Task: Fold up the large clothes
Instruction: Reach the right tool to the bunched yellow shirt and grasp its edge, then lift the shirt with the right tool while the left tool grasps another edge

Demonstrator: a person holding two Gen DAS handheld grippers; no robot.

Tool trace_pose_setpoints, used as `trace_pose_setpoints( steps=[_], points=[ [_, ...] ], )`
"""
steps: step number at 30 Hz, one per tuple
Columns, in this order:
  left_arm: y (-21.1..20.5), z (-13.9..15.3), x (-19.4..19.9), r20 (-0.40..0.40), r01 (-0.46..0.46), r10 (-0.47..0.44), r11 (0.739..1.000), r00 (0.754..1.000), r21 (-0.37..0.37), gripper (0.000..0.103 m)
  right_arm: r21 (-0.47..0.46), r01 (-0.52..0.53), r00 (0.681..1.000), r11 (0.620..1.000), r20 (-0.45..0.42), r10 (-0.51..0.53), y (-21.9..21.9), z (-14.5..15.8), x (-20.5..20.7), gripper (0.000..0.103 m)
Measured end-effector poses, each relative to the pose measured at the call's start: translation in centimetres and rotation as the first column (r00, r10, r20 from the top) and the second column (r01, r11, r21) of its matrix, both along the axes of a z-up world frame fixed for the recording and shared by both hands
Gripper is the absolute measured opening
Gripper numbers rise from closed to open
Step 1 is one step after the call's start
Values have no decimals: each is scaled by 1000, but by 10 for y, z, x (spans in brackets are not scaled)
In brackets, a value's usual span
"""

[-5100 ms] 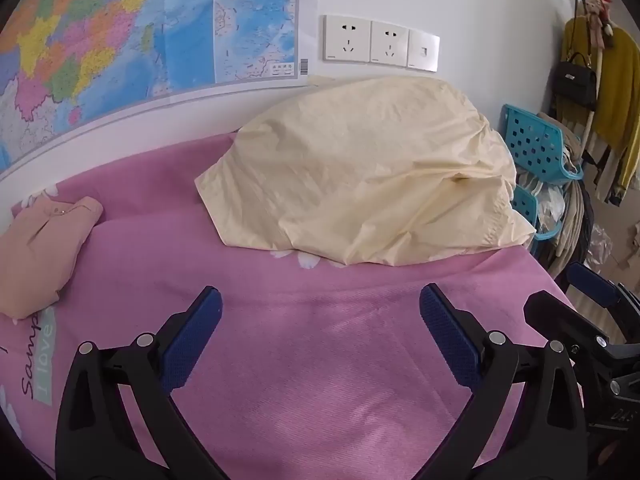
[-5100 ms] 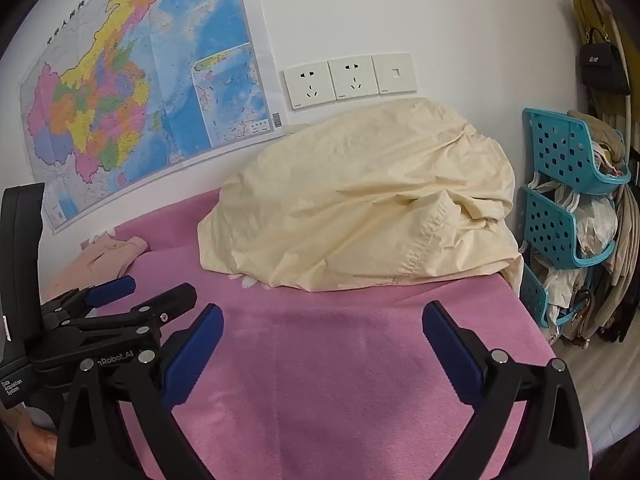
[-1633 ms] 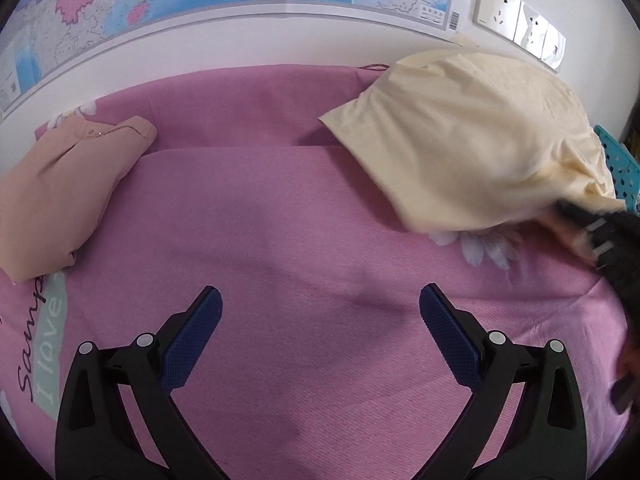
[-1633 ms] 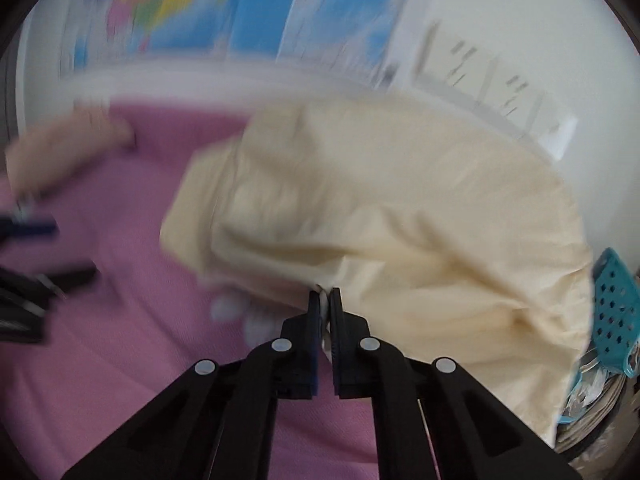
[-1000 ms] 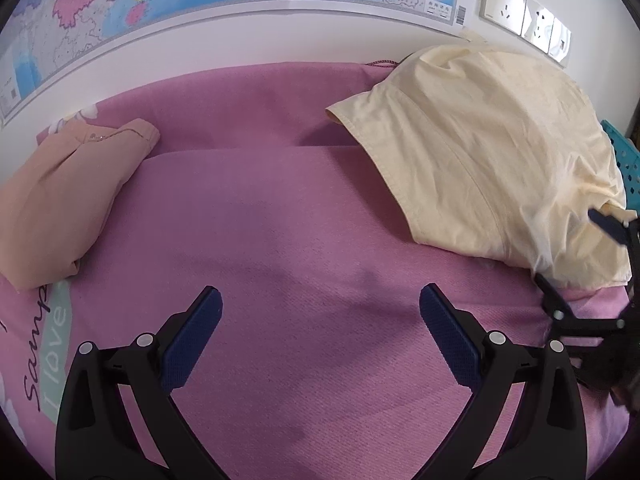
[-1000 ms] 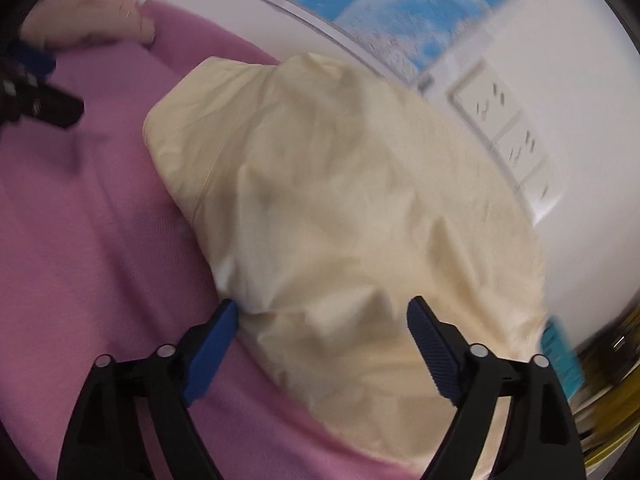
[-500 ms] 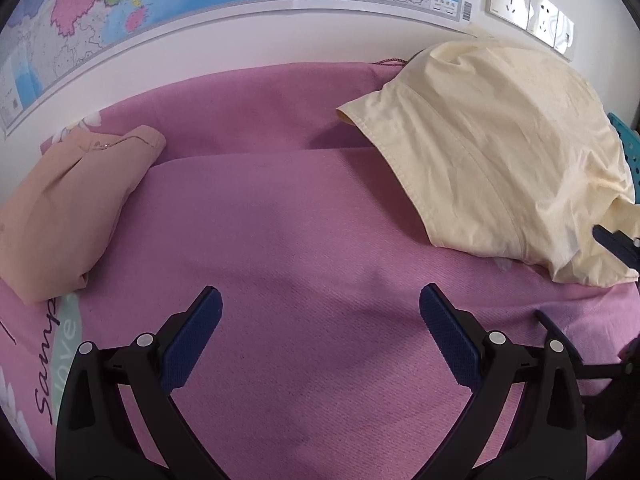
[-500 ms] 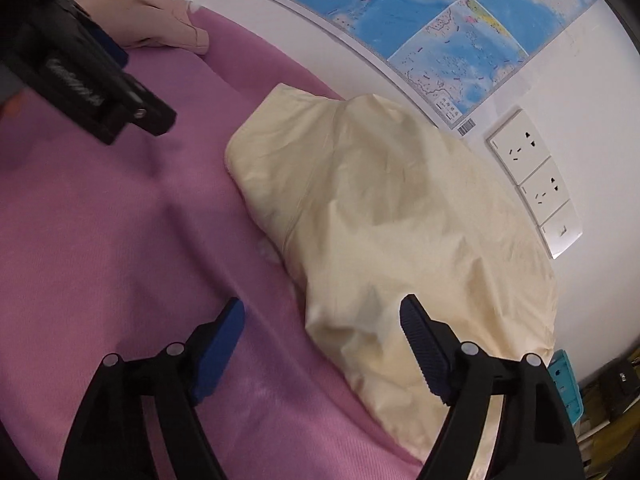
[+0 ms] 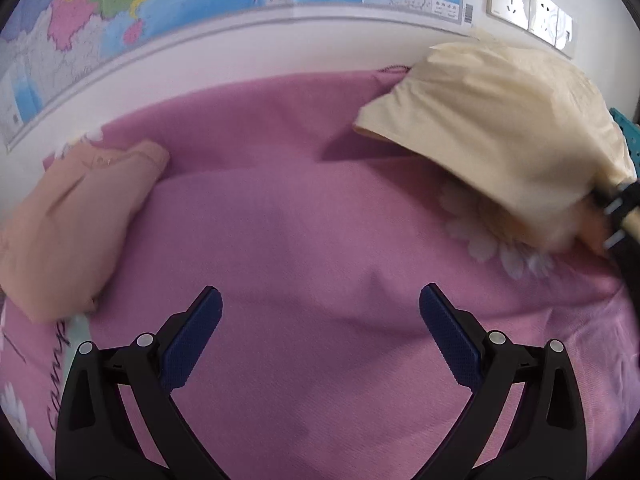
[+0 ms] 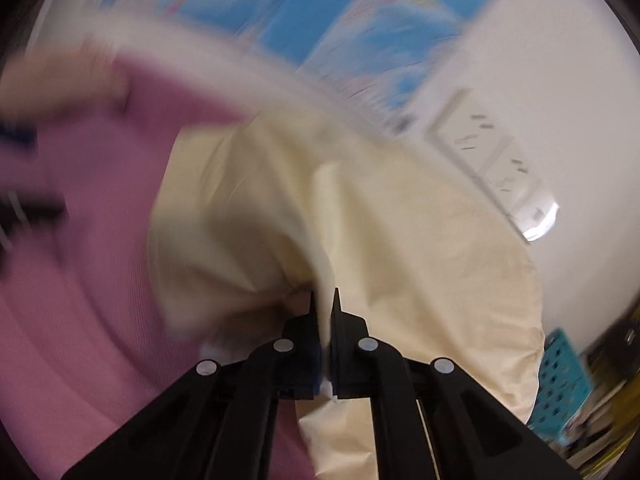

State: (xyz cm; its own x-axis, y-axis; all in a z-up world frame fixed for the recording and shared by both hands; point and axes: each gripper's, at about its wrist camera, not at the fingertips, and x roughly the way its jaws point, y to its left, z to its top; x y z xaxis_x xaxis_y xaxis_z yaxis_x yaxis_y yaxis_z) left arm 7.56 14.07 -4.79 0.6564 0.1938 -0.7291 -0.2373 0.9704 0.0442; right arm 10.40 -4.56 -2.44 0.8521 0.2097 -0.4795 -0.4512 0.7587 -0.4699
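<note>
Right gripper (image 10: 325, 300): just closed, pinching a cream garment (image 10: 392, 220) fold near its lower edge.
Left gripper (image 9: 320, 320): spread wide, nothing between pads, over pink bedspread (image 9: 304, 216).
Cream garment: heaped at bedspread's far right, by the wall.
Peach garment (image 9: 76, 220): folded, far left.

Home bedroom, pink bedspread (image 9: 320, 240), wall map (image 9: 200, 4), wall sockets (image 9: 528, 0), clothes about
</note>
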Motion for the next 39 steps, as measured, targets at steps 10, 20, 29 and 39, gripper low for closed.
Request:
trace_pose_setpoints(
  steps=[10,20,29,39],
  points=[
    [-31,40,39,210,344,-345,938,915,39,98,396,36,990,917,114,-88,-95,190,14,3],
    [-80,72,97,398,515,-467,857,790,-18,98,491,22,987,871,127,-97,-137,241,26,3],
    [-134,81,134,409,642,-571,765,712,-50,2,512,37,984,858,129,-119,-160,257,31,3],
    [-209,184,101,474,653,-636,741,609,157,1,559,106,947,822,195,-255,-236,319,-6,2]
  ],
)
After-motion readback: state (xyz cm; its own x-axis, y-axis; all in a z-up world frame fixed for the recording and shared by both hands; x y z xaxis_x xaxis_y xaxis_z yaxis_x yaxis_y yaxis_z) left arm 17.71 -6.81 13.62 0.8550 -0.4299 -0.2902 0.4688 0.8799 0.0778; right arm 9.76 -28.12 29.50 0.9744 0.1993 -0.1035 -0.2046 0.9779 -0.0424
